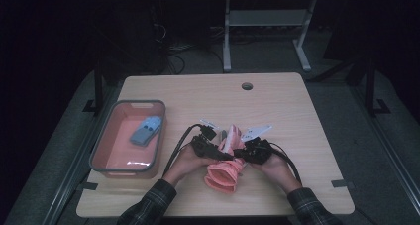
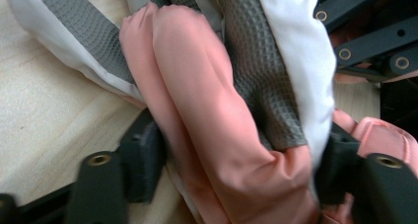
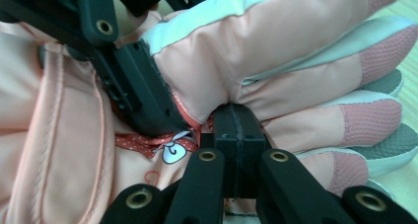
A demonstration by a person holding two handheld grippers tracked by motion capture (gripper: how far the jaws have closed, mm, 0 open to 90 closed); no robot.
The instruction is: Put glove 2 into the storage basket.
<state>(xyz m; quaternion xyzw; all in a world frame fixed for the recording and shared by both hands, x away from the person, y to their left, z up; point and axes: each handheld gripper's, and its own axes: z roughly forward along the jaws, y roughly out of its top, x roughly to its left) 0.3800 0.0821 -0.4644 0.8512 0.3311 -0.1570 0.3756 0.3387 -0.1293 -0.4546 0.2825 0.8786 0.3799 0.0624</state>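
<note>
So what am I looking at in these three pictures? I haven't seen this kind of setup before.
A person sits at a wooden table holding a hand-held gripper in each hand; no robot is involved. The high view looks down from above: the left gripper and right gripper meet on pink gloves. The other two pictures come from cameras riding on each gripper, looking along its black jaws. In the left gripper view the jaws sit either side of the pink and grey fabric. In the right gripper view the jaws are pinched together on the fabric. To the left stands a pink bin with a blue item inside.

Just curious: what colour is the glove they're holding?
The glove is salmon pink with white and grey textured panels, clearest in the right gripper view.
</note>
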